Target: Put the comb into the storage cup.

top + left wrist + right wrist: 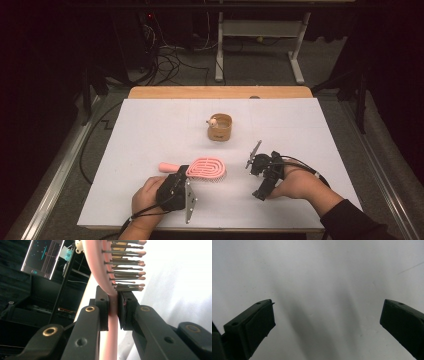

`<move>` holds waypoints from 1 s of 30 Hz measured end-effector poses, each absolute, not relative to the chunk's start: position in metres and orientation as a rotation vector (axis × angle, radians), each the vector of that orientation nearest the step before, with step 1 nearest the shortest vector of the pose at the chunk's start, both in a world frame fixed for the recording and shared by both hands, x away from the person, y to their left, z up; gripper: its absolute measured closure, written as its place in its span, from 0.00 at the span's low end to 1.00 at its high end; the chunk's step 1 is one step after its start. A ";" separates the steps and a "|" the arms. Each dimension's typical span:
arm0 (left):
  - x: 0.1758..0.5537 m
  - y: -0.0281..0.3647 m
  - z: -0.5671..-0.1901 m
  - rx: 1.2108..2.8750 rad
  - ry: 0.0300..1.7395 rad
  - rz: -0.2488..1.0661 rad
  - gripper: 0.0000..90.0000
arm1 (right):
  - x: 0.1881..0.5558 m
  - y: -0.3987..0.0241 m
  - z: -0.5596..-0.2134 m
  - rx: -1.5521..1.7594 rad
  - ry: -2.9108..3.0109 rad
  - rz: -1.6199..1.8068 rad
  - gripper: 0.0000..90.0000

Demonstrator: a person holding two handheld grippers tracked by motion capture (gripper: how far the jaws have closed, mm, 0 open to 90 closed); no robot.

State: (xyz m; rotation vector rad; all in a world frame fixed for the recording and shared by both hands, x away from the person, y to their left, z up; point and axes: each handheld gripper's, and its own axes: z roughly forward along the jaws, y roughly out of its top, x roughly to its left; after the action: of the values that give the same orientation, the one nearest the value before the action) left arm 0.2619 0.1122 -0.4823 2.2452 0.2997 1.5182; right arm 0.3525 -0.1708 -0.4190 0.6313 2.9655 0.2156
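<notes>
Indoors, white tabletop [150,130], dark rm w/ cables [165,62]

No lettering, brand, number or sign can be read anywhere. The monitor [43,257] at the edge of the left gripper view shows only coloured lines and marks, too small to read.

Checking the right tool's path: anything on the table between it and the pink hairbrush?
No. In the high view, bare white table lies between the right tool and the pink hairbrush; the wooden cup stands farther back.
</notes>
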 end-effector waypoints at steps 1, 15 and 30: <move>0.262 0.113 -0.482 2.239 0.303 1.516 0.88 | 0.353 -0.174 -0.420 0.649 2.957 0.235 0.00; 0.264 0.119 -0.478 2.205 0.373 1.451 0.88 | 0.348 -0.206 -0.430 0.780 2.791 0.564 0.01; 0.267 0.129 -0.473 2.137 0.473 1.347 0.88 | 0.336 -0.225 -0.448 0.863 2.585 0.923 0.01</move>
State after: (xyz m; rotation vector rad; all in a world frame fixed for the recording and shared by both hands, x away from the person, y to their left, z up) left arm 0.2667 0.1286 -0.4725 2.1374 0.4728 1.3468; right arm 0.3359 -0.2251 -0.4480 0.8625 2.5853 0.9228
